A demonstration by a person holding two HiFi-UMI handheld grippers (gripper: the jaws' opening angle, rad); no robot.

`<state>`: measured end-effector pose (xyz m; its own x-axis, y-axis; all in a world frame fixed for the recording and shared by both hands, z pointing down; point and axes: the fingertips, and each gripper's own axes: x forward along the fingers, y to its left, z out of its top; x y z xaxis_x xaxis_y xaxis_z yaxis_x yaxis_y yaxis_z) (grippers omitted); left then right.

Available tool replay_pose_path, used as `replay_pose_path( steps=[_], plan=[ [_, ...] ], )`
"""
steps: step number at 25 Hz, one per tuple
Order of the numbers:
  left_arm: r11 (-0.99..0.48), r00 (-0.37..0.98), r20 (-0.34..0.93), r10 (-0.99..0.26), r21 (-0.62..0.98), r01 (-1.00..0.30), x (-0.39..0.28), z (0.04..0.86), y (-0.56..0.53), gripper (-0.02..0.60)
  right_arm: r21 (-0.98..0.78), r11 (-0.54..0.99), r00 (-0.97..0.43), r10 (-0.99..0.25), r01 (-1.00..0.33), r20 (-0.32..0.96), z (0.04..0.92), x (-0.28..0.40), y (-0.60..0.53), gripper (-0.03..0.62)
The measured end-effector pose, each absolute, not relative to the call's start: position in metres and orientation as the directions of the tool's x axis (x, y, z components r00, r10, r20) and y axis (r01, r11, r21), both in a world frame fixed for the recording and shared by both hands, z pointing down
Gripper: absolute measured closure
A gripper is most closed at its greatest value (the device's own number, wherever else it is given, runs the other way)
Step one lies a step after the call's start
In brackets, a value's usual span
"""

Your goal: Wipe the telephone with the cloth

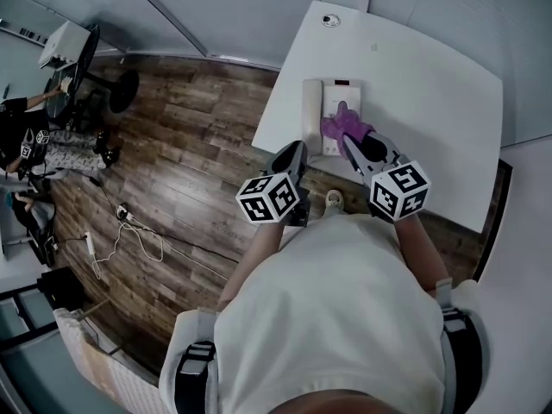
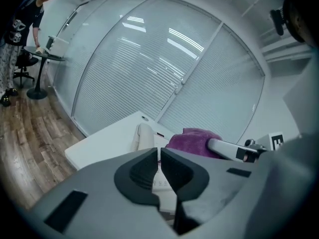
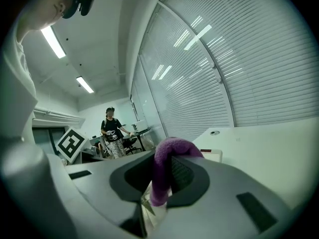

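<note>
A cream telephone (image 1: 331, 110) lies on the white table (image 1: 431, 102) near its left edge, handset along its left side. A purple cloth (image 1: 343, 125) rests on the phone's near part, and my right gripper (image 1: 355, 147) is shut on it. In the right gripper view the cloth (image 3: 166, 156) loops up between the pads, with the telephone (image 3: 213, 155) just beyond. My left gripper (image 1: 293, 152) hangs at the table's near left edge, beside the phone, shut with nothing between its fingers. From the left gripper (image 2: 159, 154), the handset (image 2: 143, 136) and cloth (image 2: 192, 139) lie ahead.
A round cable port (image 1: 330, 21) sits at the table's far end. Wooden floor (image 1: 190, 145) lies to the left, with a power strip and cables (image 1: 125, 231). A person (image 1: 26, 141) stands by a small round table (image 1: 73, 67) far left. Glass walls with blinds run behind.
</note>
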<state>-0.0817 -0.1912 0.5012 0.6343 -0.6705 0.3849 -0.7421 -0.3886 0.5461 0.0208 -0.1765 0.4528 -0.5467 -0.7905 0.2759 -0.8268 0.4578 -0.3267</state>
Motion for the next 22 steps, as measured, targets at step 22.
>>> replay_pose_path(
  steps=[22],
  plan=[
    [-0.447, 0.667, 0.392, -0.633, 0.518, -0.729, -0.168, 0.484, -0.049, 0.561, -0.330, 0.446, -0.539, -0.791, -0.832, 0.290, 0.443, -0.077, -0.018, 0.525]
  ],
)
